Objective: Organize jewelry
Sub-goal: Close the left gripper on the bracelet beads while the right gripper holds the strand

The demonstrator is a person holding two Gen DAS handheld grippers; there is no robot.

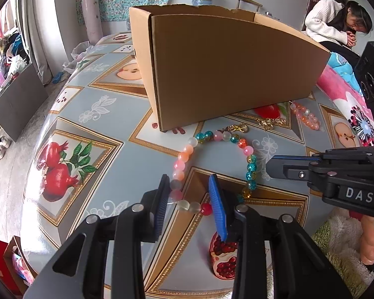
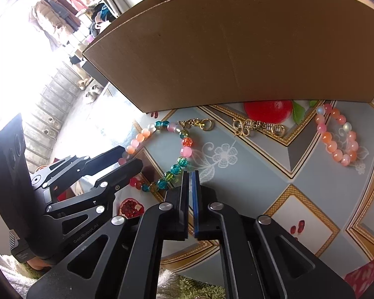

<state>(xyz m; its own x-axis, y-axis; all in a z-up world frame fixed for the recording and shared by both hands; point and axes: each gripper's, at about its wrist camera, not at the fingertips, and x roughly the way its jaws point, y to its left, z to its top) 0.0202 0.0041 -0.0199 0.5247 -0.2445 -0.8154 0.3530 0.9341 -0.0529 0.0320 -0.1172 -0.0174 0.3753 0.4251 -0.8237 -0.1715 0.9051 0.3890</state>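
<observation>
Beaded necklace: it lies on the table in front of the cardboard box, not yet stored.
Left gripper: your jaws stand open around its near beads, nothing is clamped.
Right gripper: your jaws are almost closed and hold nothing.
Left to do: 1 pink bracelet and 2 gold charms lie near the box.
Progress: I judge it early.

Multicolor bead necklace lies in an open loop on table, gold clasp at far end near box. 2 gold charms: 1 on that clasp, 1 loose beside it. Pink-orange bead bracelet coiled, well apart to right.
</observation>
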